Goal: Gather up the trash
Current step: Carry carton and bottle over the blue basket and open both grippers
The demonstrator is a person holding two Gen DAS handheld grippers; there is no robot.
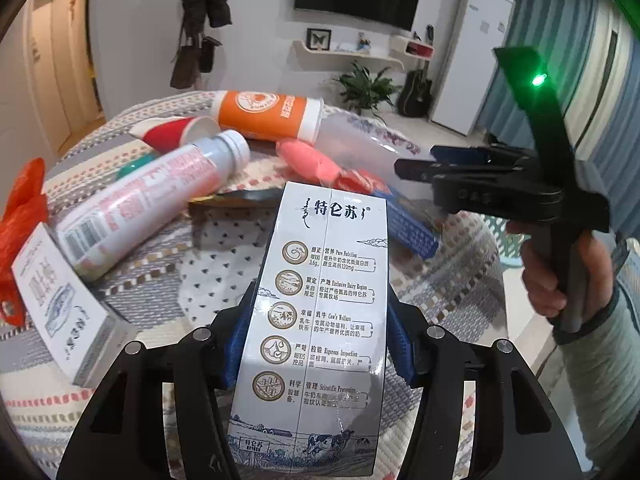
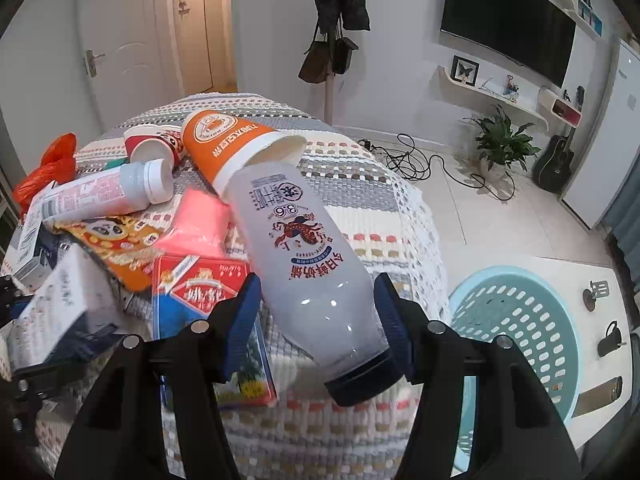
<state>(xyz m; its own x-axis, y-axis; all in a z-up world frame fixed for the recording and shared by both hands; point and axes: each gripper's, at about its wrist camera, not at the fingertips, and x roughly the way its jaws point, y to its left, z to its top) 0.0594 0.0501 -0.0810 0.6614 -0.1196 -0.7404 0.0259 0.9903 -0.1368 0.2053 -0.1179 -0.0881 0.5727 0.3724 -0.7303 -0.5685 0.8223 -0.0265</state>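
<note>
Trash: left tongs point(image 1: 316, 340) grip 特仑苏 milk carton point(image 1: 320, 320); right tongs point(image 2: 316, 320) clamp "3.6" milk bottle point(image 2: 308, 264).

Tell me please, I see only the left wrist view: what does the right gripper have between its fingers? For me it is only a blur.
Observer: A white milk bottle. The pads of the right gripper seem to press on both its sides.
Operator: Which end is toward the gripper?
Observer: The end with the dark blue cap. The other end lies by the mouth of the orange cup.
Operator: Is anything close beside it?
Observer: A red and blue carton lies flat on the table, partly under the gripper's left finger.
</note>
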